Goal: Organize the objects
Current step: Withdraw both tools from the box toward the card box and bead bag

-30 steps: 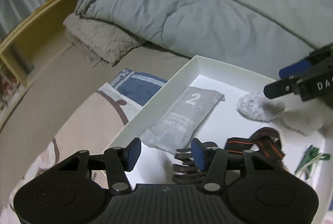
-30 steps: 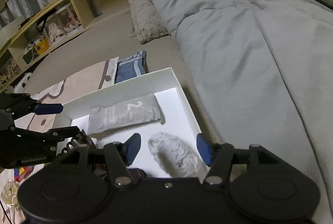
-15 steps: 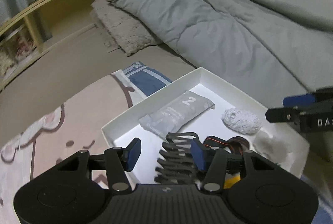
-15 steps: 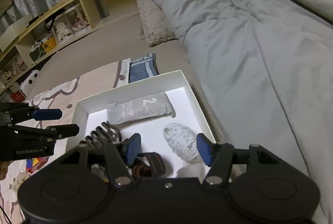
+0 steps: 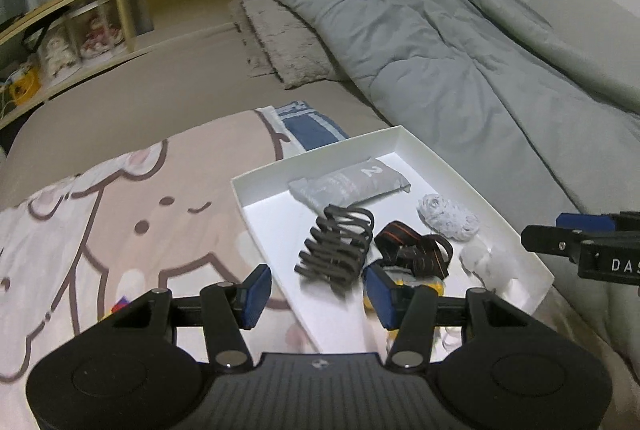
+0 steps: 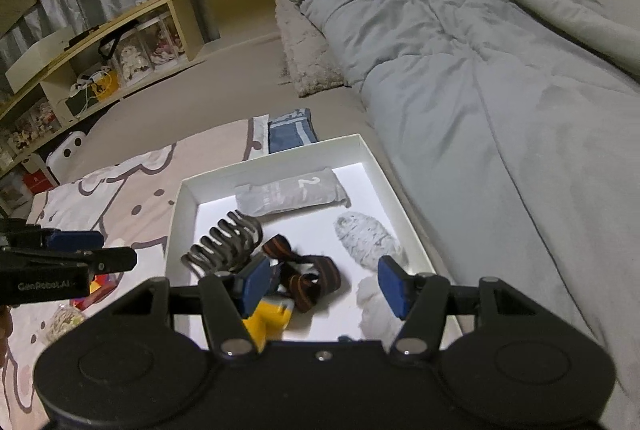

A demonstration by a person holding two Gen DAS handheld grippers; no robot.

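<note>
Left wrist view: left gripper (image 5: 316, 290) low in frame, blue pads spread wide, nothing between them, hovering over the near left edge of a white tray (image 5: 452, 166) on the bed. Inside the tray: a grey pouch (image 5: 352, 182) marked "2" at the far end, a dark coiled claw clip (image 5: 338, 246) nearer, a brown strap with orange stripes (image 5: 416, 250) just right of it, a pale knitted ball (image 5: 446, 218) toward the right wall, a whitish crumpled wad (image 5: 490, 264) in the near right corner. Yellow item mostly hidden behind the right pad. Right gripper (image 5: 580, 234) poking in from the right edge above the tray's right wall, only finger ends visible; spread or pressed together, cannot tell here. Cartoon-print blanket (image 5: 120, 214) left of the tray, folded blue cloth (image 5: 312, 124) beyond it, grey duvet (image 5: 460, 50) to the right.

Right wrist view: right gripper (image 6: 324, 284) with pads wide apart and empty, above the tray's (image 6: 404, 206) near end. Shown plainly here: yellow item (image 6: 270, 318) lying in the tray beside the strap (image 6: 308, 276). Pouch (image 6: 292, 190), claw clip (image 6: 224, 244), knitted ball (image 6: 368, 238) and wad (image 6: 376, 306) all in the tray. Left gripper (image 6: 84, 248) seen at the left, outside the tray over the blanket, fingers parted. Wooden shelf (image 6: 132, 42) with figurines along the far wall, much fuller in this view; small bright bits on the blanket under the left gripper.
</note>
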